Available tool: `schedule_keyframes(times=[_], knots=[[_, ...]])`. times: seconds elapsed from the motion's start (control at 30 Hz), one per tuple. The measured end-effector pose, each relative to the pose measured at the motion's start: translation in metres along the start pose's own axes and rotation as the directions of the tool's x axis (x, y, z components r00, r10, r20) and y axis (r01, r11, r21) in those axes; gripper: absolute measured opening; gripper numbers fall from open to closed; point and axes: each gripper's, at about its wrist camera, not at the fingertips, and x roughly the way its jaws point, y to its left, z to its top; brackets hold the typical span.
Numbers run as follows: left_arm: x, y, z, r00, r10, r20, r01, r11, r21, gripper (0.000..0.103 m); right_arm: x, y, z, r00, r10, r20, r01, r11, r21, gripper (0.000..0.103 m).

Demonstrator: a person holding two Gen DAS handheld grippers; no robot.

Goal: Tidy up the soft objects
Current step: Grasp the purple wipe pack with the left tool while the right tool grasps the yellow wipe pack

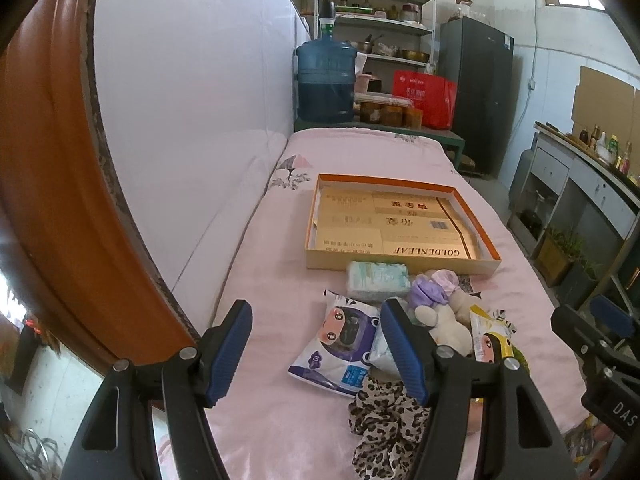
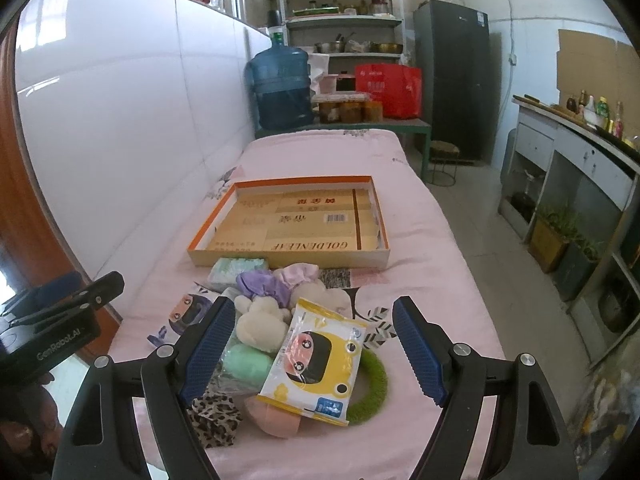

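A pile of soft things lies on the pink bed in front of a shallow orange-rimmed box [image 1: 400, 268] [image 2: 288, 260]. In the pile are a pale tissue pack [image 1: 378, 280], a purple scrunchie [image 2: 262, 286], a cream plush toy [image 2: 260, 326], a leopard scrunchie [image 1: 384, 416], a green fuzzy ring [image 2: 374, 384] and two wipe packs. My left gripper [image 1: 316, 352] hangs open above the purple wipe pack [image 1: 340, 340]. Over the yellow wipe pack [image 2: 316, 356] my right gripper [image 2: 314, 350] is open too. Neither touches anything.
A white wall and a brown wooden frame [image 1: 52, 200] run along the bed's left side. At the far end a blue water jug [image 1: 326, 80], jars and a red bag [image 2: 390, 84] stand on a low table. Grey cabinets [image 2: 580, 168] line the floor on the right.
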Motion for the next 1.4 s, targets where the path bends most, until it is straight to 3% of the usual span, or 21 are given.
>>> schedule_keyframes(times=[0.2,0.47,0.63,0.83,1.1,1.4], knots=[[0.009,0.006,-0.003,1.0,-0.007,-0.013,0.007,1.0,-0.004,0.067,0.006,-0.009,-0.007,1.0,-0.003,-0.002,0.003,1.0,0.012,0.082],[0.037,0.021,-0.028,0.994,-0.092,-0.065,0.093,0.996,0.016,0.065,0.036,-0.03,-0.034,0.995,0.005,-0.102,0.003,0.997,0.077,0.082],[0.068,0.014,-0.023,0.984,-0.141,-0.105,0.146,0.988,0.046,0.062,0.053,-0.032,-0.032,0.992,0.026,-0.124,-0.014,0.995,0.103,0.082],[0.116,0.006,-0.019,0.965,-0.185,-0.183,0.206,0.974,0.097,0.059,0.073,-0.027,-0.027,0.989,0.043,-0.14,-0.03,0.995,0.098,0.082],[0.153,0.007,-0.034,0.916,-0.29,-0.279,0.315,0.948,0.049,0.057,0.104,-0.03,-0.034,0.974,0.065,-0.219,-0.035,0.99,0.137,0.082],[0.154,0.01,-0.037,0.905,-0.32,-0.28,0.341,0.939,0.03,0.053,0.122,-0.02,-0.039,0.956,0.111,-0.271,-0.073,0.987,0.146,0.082]])
